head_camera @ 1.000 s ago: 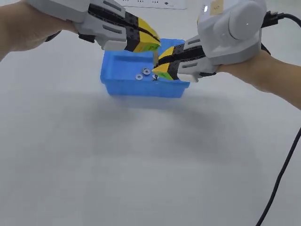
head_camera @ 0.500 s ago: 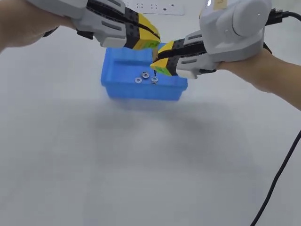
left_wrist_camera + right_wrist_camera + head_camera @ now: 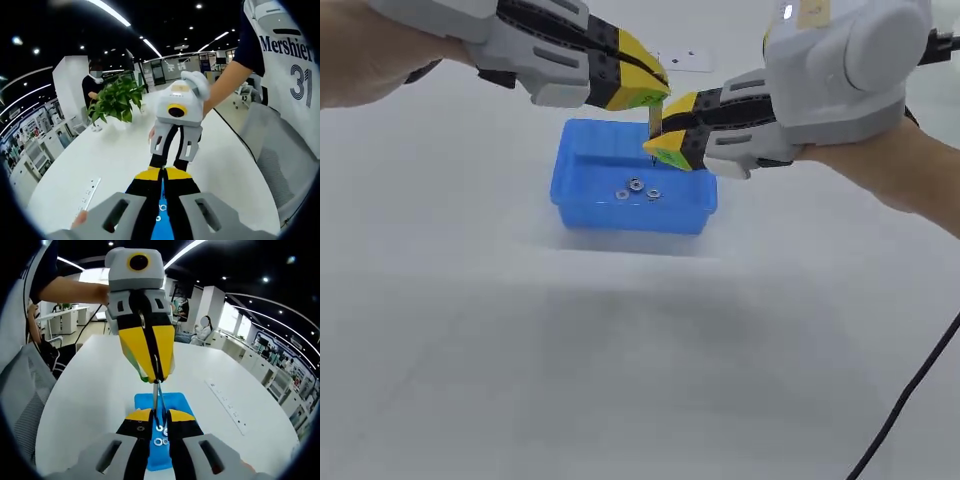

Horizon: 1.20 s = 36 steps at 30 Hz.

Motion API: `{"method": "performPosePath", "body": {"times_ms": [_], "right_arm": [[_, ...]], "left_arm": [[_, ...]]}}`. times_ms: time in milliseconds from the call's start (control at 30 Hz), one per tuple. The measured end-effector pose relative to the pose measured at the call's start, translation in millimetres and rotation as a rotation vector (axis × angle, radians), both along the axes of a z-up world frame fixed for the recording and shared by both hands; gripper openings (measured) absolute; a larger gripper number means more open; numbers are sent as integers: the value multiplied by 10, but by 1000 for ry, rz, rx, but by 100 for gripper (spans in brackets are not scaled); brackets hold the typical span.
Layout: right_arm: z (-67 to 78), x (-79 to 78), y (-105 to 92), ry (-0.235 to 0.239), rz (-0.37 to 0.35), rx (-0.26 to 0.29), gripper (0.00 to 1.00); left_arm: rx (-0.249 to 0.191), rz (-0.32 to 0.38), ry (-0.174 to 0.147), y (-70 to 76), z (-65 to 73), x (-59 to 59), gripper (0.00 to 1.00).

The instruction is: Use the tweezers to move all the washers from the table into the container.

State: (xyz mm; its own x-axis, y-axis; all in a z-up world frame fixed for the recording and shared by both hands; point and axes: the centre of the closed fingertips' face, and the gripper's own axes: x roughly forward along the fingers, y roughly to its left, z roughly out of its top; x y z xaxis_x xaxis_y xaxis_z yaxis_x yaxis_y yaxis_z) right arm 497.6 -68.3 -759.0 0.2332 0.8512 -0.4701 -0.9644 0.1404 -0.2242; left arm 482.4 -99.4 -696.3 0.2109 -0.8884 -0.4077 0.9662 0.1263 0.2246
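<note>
While tweezers (image 3: 158, 395) hang above container (image 3: 620, 216), 3 washers (image 3: 636, 185) inside

Head view looks down near the container (image 3: 620, 218); both gripper views face each other, apparently sharing it.

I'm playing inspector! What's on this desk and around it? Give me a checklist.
Surface: white table, plain top.
Job's things: blue container with three washers inside; tweezers held above it.
Clutter: power strip lying on the table past the container.
Grippers: left tongs shut on the top of the tweezers; right tongs closed around them lower down.
Cables: black cable trailing across the table on the right.
Surroundings: potted plant and ceiling lights in a big office.
</note>
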Motion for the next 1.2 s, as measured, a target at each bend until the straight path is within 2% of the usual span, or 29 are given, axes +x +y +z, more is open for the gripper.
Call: {"method": "performPosePath", "body": {"times_ms": [167, 300, 400, 567, 667, 733, 900, 1200], "right_arm": [[34, -187, -38, -6, 11, -10, 13], [-1, -341, -72, 5, 17, -16, 13], [-71, -453, -91, 23, 23, -21, 13], [-267, -634, -107, 73, 41, -39, 12], [-353, -705, -109, 104, 52, -45, 12], [-429, -750, -126, 118, 64, -69, 12], [-573, -814, -167, 142, 78, -110, 10], [-753, -881, -201, 147, 97, -197, 9]], "left_arm": [[0, -6, 2, -29, 26, -155, 5], [5, -19, 8, -72, -13, -303, 5], [-2, -22, 23, -90, -80, -413, 5], [-11, -21, 69, -92, -251, -581, 5], [-23, -16, 91, -79, -326, -647, 5], [-26, -8, 107, -49, -401, -679, 5], [-12, 13, 137, 54, -572, -734, 5], [20, 45, 185, 177, -863, -786, 5]]}}
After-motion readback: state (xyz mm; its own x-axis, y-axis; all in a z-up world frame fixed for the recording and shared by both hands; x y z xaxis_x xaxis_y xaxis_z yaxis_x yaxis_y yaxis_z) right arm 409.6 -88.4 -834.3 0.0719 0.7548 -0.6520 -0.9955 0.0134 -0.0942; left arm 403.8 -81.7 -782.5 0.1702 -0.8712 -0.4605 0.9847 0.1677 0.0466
